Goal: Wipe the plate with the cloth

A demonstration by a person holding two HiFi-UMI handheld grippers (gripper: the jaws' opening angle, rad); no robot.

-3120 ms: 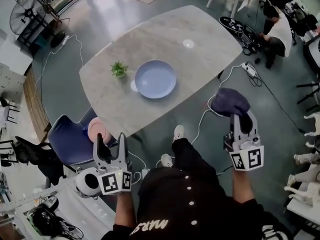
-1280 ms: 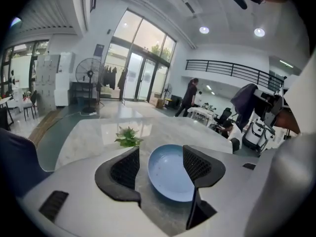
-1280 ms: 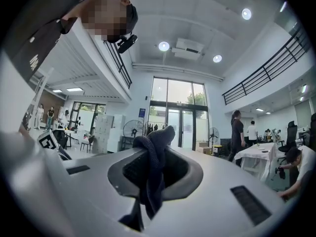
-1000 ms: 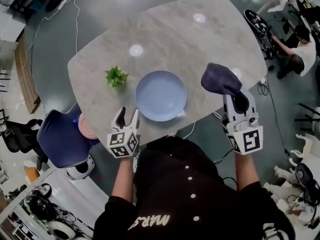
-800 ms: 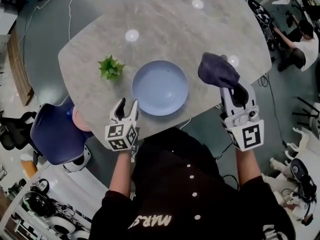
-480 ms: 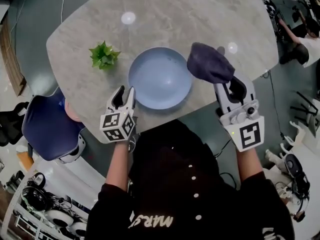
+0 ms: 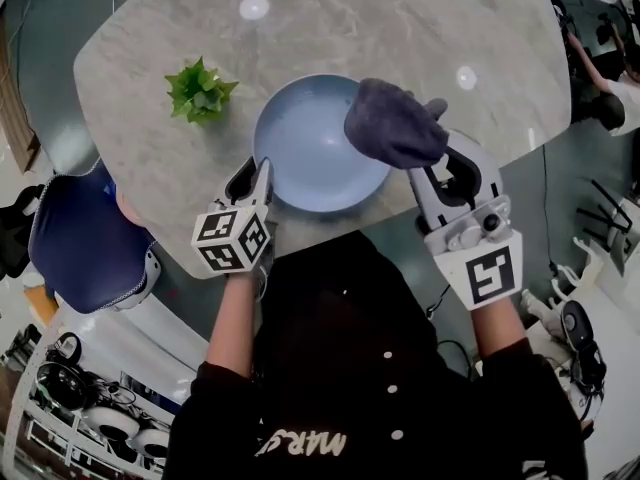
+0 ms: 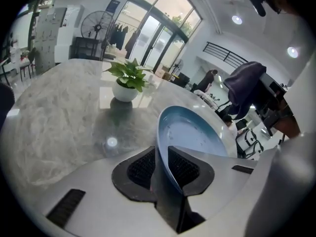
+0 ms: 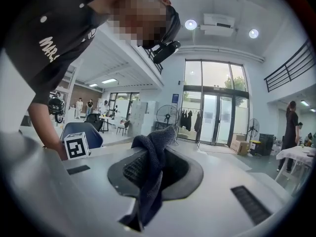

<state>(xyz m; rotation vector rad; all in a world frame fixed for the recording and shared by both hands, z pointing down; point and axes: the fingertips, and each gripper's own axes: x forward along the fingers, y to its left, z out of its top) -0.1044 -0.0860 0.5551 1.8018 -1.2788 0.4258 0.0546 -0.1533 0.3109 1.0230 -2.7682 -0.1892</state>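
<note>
Left gripper view: the near rim of the blue plate (image 8: 190, 132) is pinched between the jaws of the left gripper (image 8: 160, 158), which have just been closing. The dark cloth (image 9: 148, 177) is clamped in the right gripper (image 9: 154, 168) and held over the plate's right rim. The plate is set by the near edge of the tabletop (image 7: 420, 18), with a potted plant (image 7: 198, 88) just beside it

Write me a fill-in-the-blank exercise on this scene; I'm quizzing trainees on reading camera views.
The left gripper clamps the near ____ of the blue plate.
The right gripper holds a dark ____.
A small potted ____ stands on the table beside the plate.
Missing: rim; cloth; plant.
The left gripper's jaws have just been closing, with the rim between them.
</note>
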